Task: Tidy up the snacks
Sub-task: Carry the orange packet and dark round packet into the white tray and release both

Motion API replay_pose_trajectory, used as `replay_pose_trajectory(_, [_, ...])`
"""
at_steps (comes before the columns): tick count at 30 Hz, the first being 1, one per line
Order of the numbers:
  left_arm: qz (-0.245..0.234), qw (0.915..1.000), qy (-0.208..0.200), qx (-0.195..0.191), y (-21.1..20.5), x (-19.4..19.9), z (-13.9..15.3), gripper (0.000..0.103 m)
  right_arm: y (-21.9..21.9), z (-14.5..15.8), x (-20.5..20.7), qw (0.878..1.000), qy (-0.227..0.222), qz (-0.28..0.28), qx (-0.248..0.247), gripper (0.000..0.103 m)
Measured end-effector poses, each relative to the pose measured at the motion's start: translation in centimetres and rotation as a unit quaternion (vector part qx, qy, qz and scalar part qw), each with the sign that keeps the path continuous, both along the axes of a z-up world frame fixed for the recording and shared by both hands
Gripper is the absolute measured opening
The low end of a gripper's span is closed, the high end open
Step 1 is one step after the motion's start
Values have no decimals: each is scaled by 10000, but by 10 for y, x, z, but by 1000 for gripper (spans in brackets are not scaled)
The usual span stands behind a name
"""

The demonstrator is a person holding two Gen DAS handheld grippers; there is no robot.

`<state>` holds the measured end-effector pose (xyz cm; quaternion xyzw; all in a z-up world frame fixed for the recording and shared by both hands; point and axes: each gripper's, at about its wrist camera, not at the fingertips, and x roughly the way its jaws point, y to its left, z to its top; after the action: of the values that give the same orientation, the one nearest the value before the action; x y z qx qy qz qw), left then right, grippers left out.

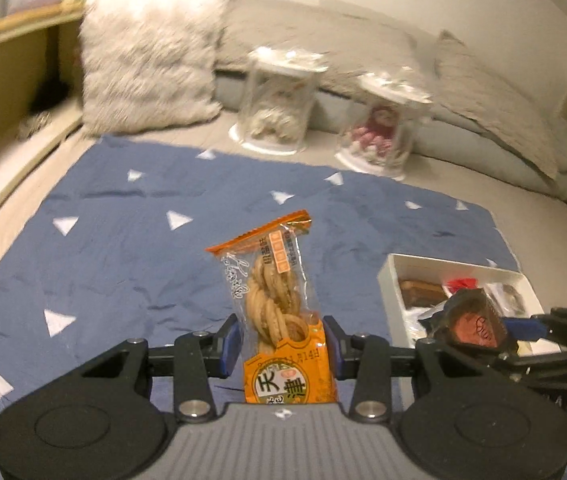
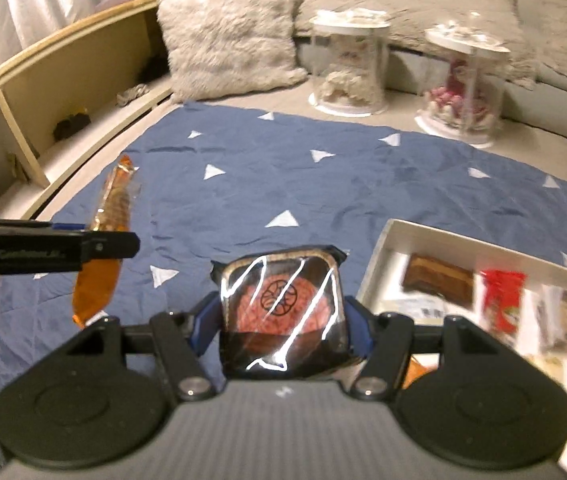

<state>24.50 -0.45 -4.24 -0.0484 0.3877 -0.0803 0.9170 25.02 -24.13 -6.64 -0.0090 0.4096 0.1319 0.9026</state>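
Observation:
My left gripper (image 1: 282, 342) is shut on an orange packet of twisted dough sticks (image 1: 273, 296), held upright above the blue cloth (image 1: 123, 248). The packet also shows edge-on in the right wrist view (image 2: 109, 224), with the left gripper (image 2: 95, 246) beside it. My right gripper (image 2: 281, 316) is shut on a dark-wrapped round red pastry (image 2: 281, 300), just left of the white box (image 2: 379, 256). In the left wrist view the right gripper (image 1: 523, 330) holds that pastry (image 1: 475, 324) over the white box (image 1: 387, 280). The box holds several wrapped snacks, among them a brown bar (image 2: 437, 280) and a red packet (image 2: 501, 300).
The blue cloth with white triangles (image 2: 323, 184) lies on a bed. Two clear cylinder jars (image 2: 347, 60) (image 2: 461, 80) stand behind it, near a fluffy white pillow (image 2: 227, 28) and grey bedding (image 2: 423, 4). A wooden bed frame (image 2: 43, 80) runs along the left.

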Motion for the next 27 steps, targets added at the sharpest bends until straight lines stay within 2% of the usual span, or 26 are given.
replay_pose_trajectory(11, [-576, 9983, -69, 0, -58, -14, 4, 44, -85, 13, -44, 9945, -239, -1001, 202, 70])
replay_pose_trajectory(20, [-1044, 9945, 92, 44, -110, -4, -11, 44, -148, 10, -67, 9829, -327, -1791, 280, 70])
replay_pose_trajectory(27, [-1329, 9902, 391, 191, -152, 10, -35, 44, -191, -6, -73, 9741, -139, -2250, 159, 70])
